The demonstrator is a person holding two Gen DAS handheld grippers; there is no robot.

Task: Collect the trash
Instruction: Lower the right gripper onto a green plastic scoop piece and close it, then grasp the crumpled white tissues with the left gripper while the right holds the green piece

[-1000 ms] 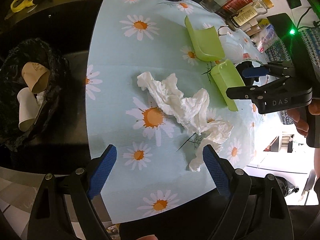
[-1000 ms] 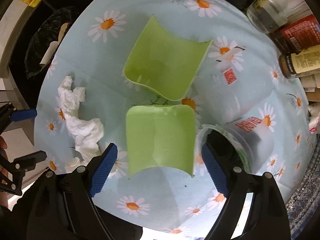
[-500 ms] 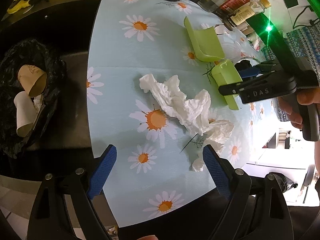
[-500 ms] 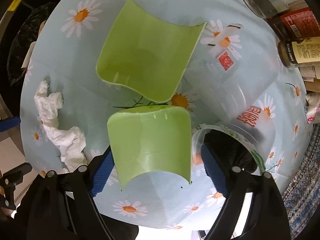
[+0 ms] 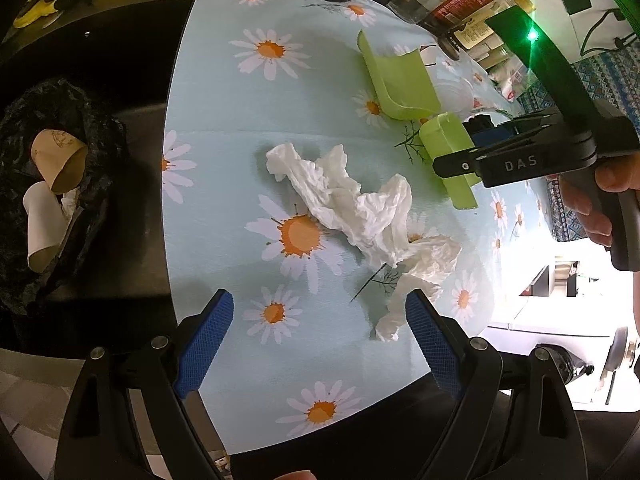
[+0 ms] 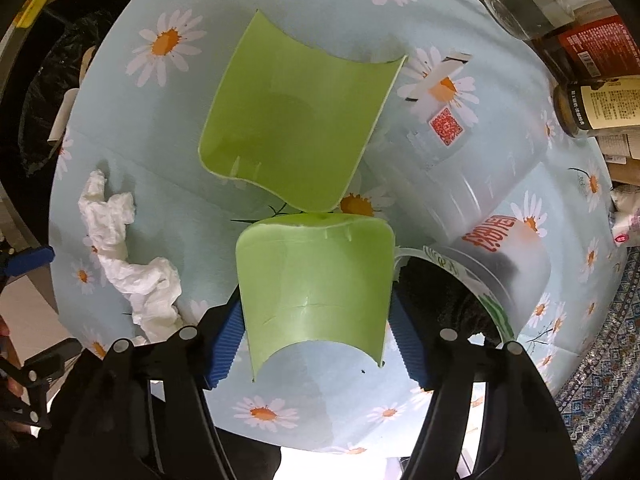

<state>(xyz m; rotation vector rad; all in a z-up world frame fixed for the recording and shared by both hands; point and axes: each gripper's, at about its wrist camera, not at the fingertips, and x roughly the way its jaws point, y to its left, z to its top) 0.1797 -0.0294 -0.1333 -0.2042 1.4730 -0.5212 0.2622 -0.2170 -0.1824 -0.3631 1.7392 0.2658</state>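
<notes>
Right tongs (image 6: 316,344) are closing around the near green piece (image 6: 316,280) at lower centre, pads just meeting it; its curved, springy walls could slip free. Left tongs (image 5: 320,344) are hanging wide open, empty.

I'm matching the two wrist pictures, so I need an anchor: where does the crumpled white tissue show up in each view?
Left wrist: the crumpled white tissue lies mid-picture on the daisy tablecloth, trailing toward the right pad of the left gripper.
Right wrist: it sits at the left edge, left of the right gripper.
Shared landmark: the nearer green curved piece, between the right gripper's pads.
</notes>
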